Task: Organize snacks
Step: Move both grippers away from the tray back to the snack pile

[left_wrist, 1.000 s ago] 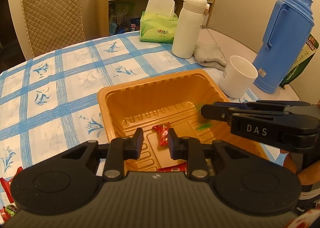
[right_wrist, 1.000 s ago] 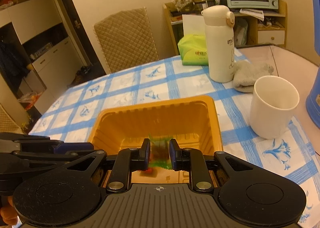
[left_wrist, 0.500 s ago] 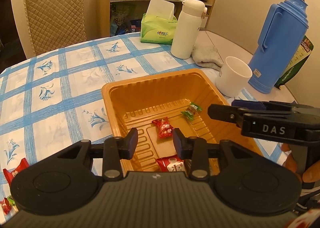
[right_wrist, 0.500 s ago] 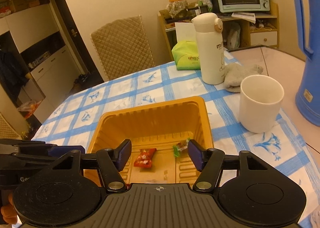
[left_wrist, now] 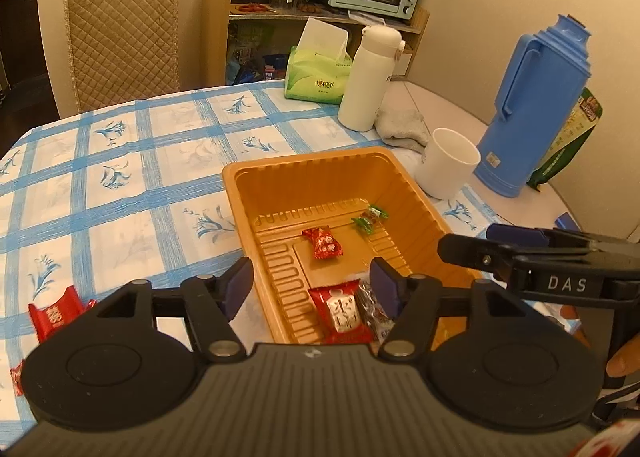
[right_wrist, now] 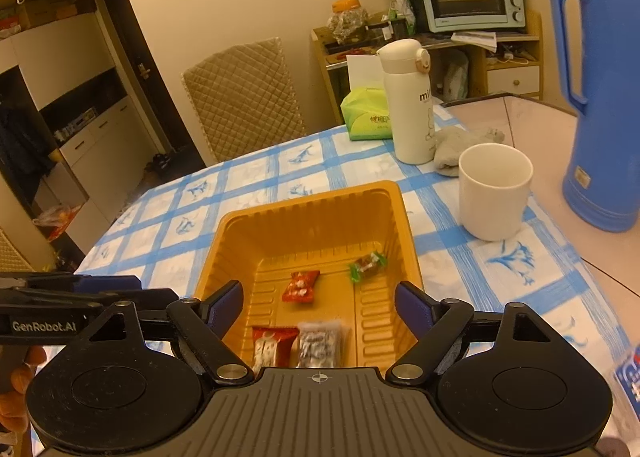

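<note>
Four wrapped snacks lie in the orange tray (left_wrist: 320,165) on the checked surface (left_wrist: 120,177): a green candy (left_wrist: 370,218) far right, a small red candy (left_wrist: 323,243) mid-floor, a larger red packet (left_wrist: 340,309) and a silvery packet (right_wrist: 318,345) at the near end. Both the left claw (left_wrist: 312,287) and the right claw (right_wrist: 318,307) have just been opening and stand released, nothing between their jaws. Another red packet (left_wrist: 56,315) lies outside, near left.

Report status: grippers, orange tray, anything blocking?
Left gripper and right gripper just opened, both empty. Orange plastic tray holds four wrapped candies. Red-wrapped snack remains on checked tablecloth. Nothing blocking.
</note>
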